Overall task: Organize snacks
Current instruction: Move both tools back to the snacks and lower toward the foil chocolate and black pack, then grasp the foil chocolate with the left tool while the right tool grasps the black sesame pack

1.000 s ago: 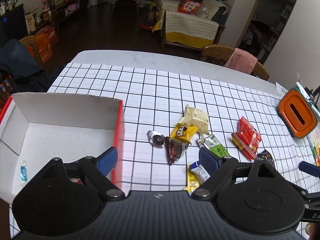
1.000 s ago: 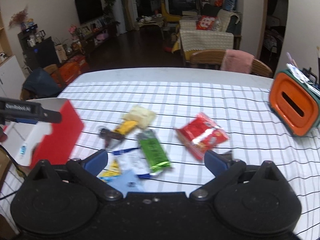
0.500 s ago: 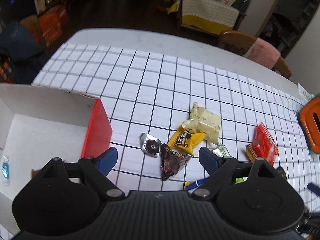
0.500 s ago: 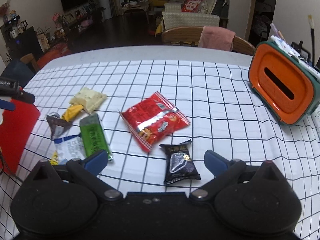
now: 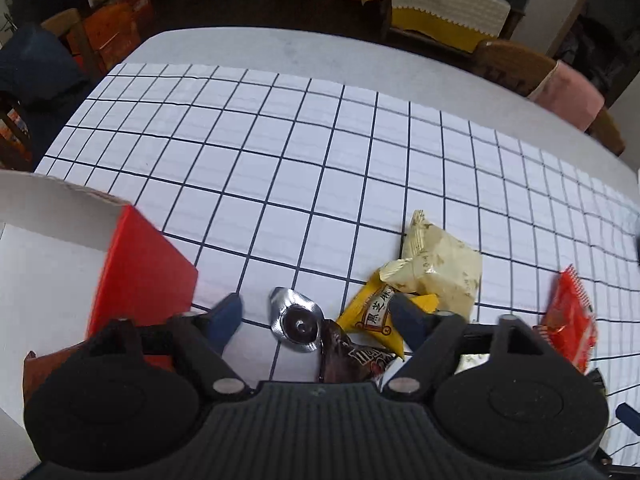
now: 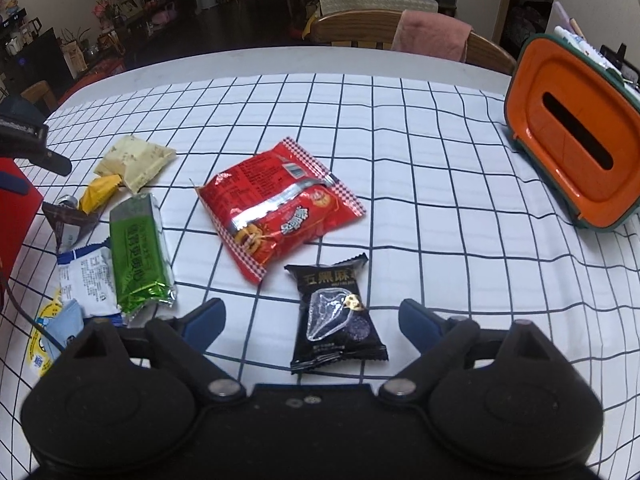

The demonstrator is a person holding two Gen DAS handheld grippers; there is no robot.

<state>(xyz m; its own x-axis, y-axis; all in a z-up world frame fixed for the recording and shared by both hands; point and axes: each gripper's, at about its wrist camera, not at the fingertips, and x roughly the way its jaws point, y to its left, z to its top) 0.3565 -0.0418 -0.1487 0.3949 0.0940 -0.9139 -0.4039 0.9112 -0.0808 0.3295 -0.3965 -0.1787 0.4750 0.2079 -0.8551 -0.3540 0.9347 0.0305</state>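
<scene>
My left claw hangs low over the counter with its jaws apart; they have just been closing in, and the silver foil candy lies between them, touched by neither blue finger. Just right of that candy sits a dark brown wrapper, with a yellow packet partly over it and under my right-hand finger. A pale cream packet lies beyond the yellow one, touching it. The red box with its white inside stands close on the candy's left. A red bag lies well off to the right of the candy.

My right claw also stands apart, its jaws having just drawn in somewhat, and the black packet lies flat between them, clear of both fingers. Beyond the black packet, nearly touching its top, is the same red bag. To the black packet's left lies a green bar, resting on a white and blue packet. An orange container stands far to its right, at the counter's edge.
</scene>
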